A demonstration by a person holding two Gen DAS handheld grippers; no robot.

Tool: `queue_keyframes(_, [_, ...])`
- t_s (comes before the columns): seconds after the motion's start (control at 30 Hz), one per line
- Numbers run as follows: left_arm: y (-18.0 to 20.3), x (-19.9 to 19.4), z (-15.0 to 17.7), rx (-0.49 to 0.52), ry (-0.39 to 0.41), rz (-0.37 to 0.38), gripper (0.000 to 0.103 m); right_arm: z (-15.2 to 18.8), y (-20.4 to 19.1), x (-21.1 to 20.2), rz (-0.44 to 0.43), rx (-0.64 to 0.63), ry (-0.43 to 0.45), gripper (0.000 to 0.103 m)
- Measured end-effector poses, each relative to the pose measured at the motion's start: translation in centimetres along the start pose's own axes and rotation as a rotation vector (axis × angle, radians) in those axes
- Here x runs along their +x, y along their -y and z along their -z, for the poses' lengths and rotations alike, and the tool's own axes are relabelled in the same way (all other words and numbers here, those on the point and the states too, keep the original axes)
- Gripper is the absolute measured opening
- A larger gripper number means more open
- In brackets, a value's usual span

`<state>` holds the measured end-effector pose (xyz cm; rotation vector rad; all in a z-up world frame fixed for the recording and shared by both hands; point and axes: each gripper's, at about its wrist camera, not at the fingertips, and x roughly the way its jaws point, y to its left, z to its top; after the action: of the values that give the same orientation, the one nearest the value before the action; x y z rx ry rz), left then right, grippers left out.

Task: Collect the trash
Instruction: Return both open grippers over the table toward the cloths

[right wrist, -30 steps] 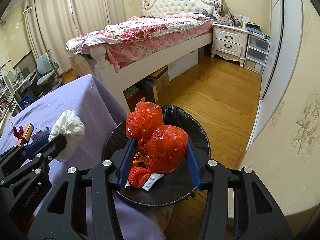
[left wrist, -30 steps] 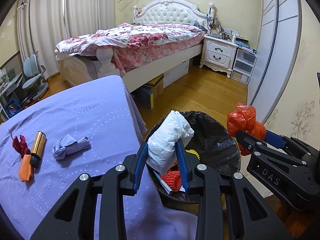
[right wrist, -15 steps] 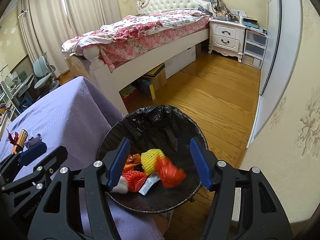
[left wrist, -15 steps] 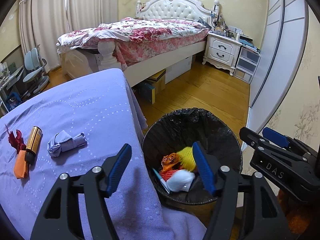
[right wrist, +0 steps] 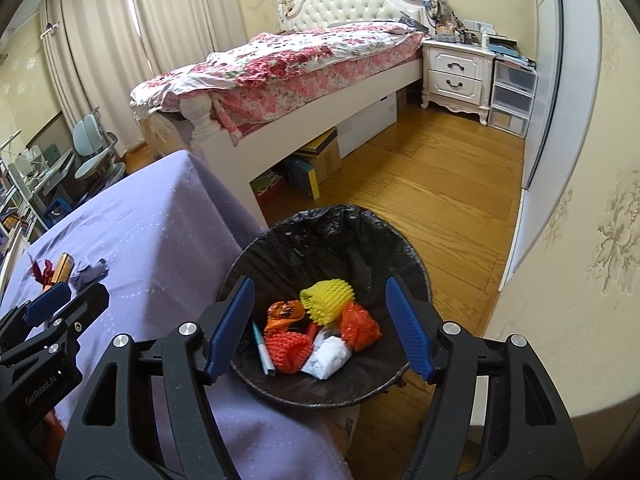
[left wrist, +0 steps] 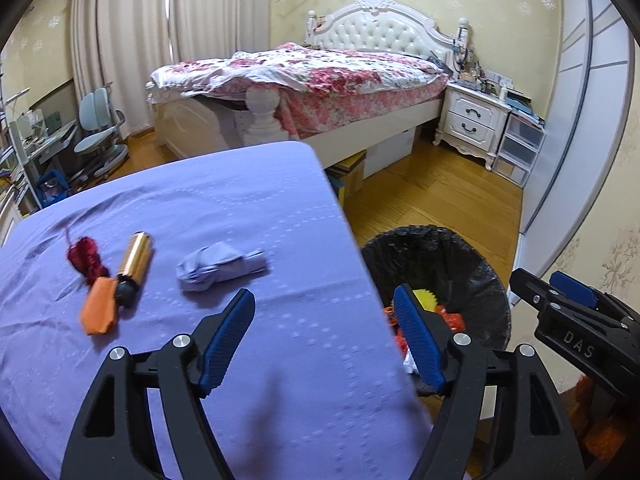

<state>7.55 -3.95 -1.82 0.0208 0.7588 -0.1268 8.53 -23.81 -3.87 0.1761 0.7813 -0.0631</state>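
Note:
My right gripper [right wrist: 320,286] hangs over the black-lined bin [right wrist: 280,236], its jaws opening with nothing between them. In the bin lie a white paper wad [right wrist: 328,356], a red plastic bag [right wrist: 360,324], a yellow foam net [right wrist: 326,298], an orange-red net [right wrist: 286,350] and a pen [right wrist: 262,348]. My left gripper [left wrist: 323,298] is above the right edge of the purple table [left wrist: 200,208], jaws also opening and empty. Ahead of it to the left lie a crumpled lilac wad [left wrist: 220,266], a gold cylinder [left wrist: 136,260], an orange scrap [left wrist: 100,310] and a dark red tuft [left wrist: 84,254].
The bin [left wrist: 460,248] stands on the wood floor against the table's right side. A bed [left wrist: 320,80] with boxes under it is beyond, a white nightstand [left wrist: 472,120] to its right, a wall [right wrist: 580,240] close on the right. A desk chair [left wrist: 96,132] is far left.
Both grippers opened: the white wad and the red bag dropped into the bin. The left gripper then swung left, from over the bin to over the table edge.

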Motion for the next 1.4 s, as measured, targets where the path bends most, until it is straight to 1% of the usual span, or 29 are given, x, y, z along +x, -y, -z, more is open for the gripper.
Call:
queue_keyframes(0.1, [-2.2,-0.6,0.7,-0.031,-0.007,-0.031,0.072,0.4,-1.4,-0.2,-0.022,-0.021,-0.011,0.067])
queue_keyframes(0.3, [-6.9,-1.5,2.1,-0.084,-0.008,-0.128,0.072,1.2,-5.1,-0.4,-0.074,-0.073,-0.031,0.067])
queue_keyframes(0.47, [-10.6,-1.7,3.1,-0.146,-0.026,-0.183,0.072,1.9,-8.8,-0.5,-0.123,-0.133,-0.043,0.067])
queue_keyframes(0.63, [-13.5,-1.8,3.8,-0.19,-0.049,-0.218,0.072,2.4,-12.1,-0.2,-0.16,-0.184,-0.069,0.067])
queue_keyframes(0.77, [-14.7,-1.4,3.9,-0.208,-0.065,-0.229,0.072,2.6,-14.9,0.7,-0.157,-0.235,-0.089,0.067])
queue_keyframes(0.9, [-15.3,-0.7,3.6,-0.228,-0.086,-0.209,0.072,2.4,-16.4,1.3,-0.155,-0.239,-0.099,0.067])
queue_keyframes(1.07, [-15.6,0.0,3.0,-0.221,-0.086,-0.204,0.072,2.2,-17.8,2.1,-0.163,-0.254,-0.111,0.067])
queue_keyframes(1.23, [-16.3,0.4,2.8,-0.235,-0.094,-0.197,0.072,2.0,-18.3,2.8,-0.166,-0.263,-0.12,0.068])
queue_keyframes(1.3, [-16.5,0.6,2.7,-0.241,-0.098,-0.187,0.069,2.0,-18.5,3.0,-0.167,-0.264,-0.123,0.068])
queue_keyframes(1.4, [-16.5,0.9,2.5,-0.237,-0.108,-0.173,0.062,2.0,-18.8,3.2,-0.171,-0.264,-0.124,0.07])
